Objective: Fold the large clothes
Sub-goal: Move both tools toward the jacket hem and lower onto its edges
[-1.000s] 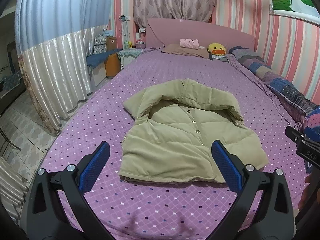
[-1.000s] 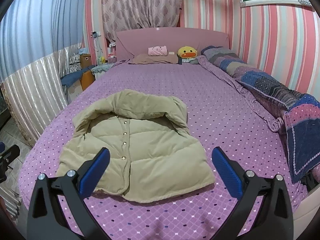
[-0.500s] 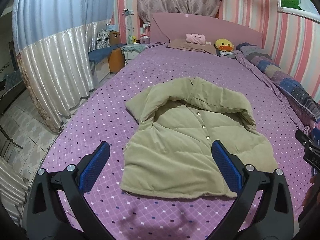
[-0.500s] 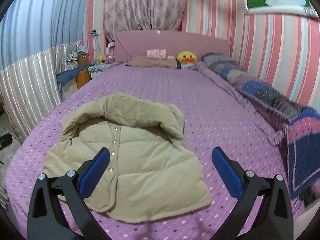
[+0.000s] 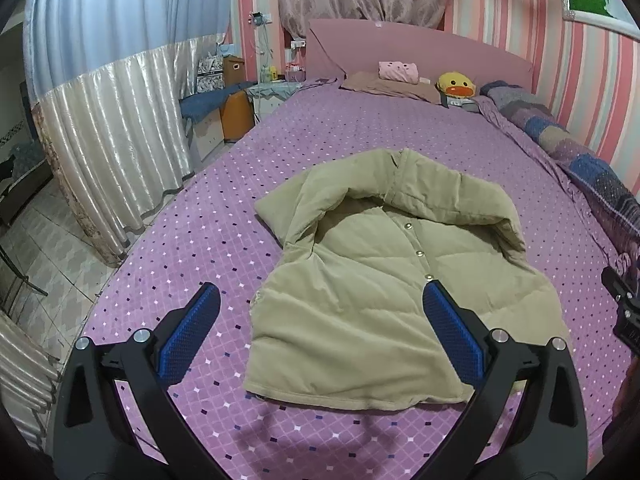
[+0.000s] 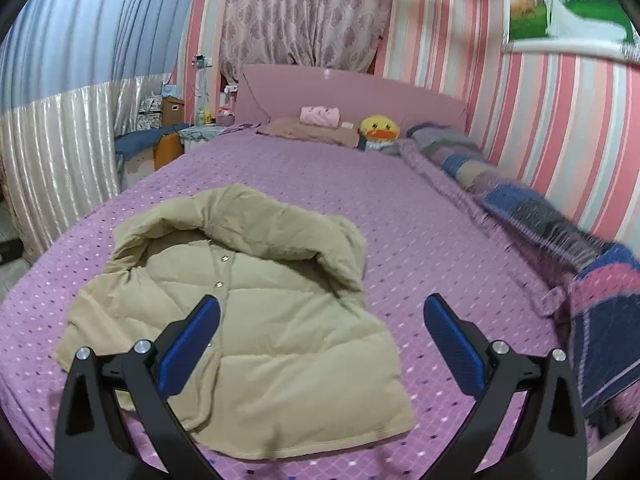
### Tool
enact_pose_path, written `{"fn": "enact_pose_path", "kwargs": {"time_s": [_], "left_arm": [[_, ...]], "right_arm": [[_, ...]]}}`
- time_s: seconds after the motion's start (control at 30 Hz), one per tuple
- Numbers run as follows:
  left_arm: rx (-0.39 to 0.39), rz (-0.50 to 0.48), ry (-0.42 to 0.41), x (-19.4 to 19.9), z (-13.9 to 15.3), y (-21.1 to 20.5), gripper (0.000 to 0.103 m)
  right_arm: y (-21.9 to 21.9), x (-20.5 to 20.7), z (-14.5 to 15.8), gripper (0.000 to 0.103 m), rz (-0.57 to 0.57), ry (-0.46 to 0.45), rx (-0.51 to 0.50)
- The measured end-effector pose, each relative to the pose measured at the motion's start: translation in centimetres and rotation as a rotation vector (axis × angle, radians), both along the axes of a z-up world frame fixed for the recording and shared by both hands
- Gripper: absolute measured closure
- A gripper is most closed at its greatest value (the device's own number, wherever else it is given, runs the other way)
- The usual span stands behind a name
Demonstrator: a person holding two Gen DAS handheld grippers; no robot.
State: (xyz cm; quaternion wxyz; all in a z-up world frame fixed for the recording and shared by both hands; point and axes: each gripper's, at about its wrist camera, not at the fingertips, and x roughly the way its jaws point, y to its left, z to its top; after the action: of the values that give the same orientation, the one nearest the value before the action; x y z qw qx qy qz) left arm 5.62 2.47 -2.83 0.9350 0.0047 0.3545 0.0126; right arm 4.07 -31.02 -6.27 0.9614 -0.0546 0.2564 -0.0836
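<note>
A beige padded jacket (image 5: 384, 292) lies flat on the purple dotted bedspread (image 5: 328, 140), snap buttons up, hood spread toward the headboard, hem nearest me. My left gripper (image 5: 320, 300) hangs open above the jacket's lower left part, nothing between its blue pads. In the right wrist view the jacket (image 6: 248, 312) sits left of centre. My right gripper (image 6: 322, 312) is open over the jacket's right edge and the bedspread (image 6: 420, 248), holding nothing. The right gripper's black body (image 5: 622, 308) shows at the left view's right edge.
A patchwork quilt (image 6: 560, 236) is bunched along the bed's right side by the striped wall. A brown pillow, a pink bundle (image 5: 398, 71) and a yellow duck toy (image 5: 456, 86) lie at the headboard. A curtain (image 5: 108, 152), a bedside table and tiled floor are left of the bed.
Both grippers have come closer to the jacket and stayed open. The right view has swung right, so the jacket sits further left in it. The jacket has not moved.
</note>
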Motion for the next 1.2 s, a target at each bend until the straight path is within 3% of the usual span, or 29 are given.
{"fn": "enact_pose_path", "kwargs": {"time_s": [0.23, 0.53, 0.87, 1.2], "left_arm": [[0.042, -0.017, -0.004, 0.5, -1.3, -0.4, 0.003], [-0.022, -0.028, 0.093, 2.9, -4.3, 1.4, 0.003], [0.040, -0.018, 0.124, 5.6, -6.6, 1.8, 0.003], [0.056, 0.032, 0.214, 9.4, -11.4, 3.1, 0.003]], "right_arm": [[-1.2, 1.4, -1.7, 0.002, -0.024, 0.061, 0.062], [-2.2, 3.1, -4.3, 0.002, -0.042, 0.151, 0.080], [-4.1, 5.9, -6.1, 0.002, -0.071, 0.198, 0.142], [-6.0, 8.9, -10.5, 0.002, -0.107, 0.294, 0.111]]}}
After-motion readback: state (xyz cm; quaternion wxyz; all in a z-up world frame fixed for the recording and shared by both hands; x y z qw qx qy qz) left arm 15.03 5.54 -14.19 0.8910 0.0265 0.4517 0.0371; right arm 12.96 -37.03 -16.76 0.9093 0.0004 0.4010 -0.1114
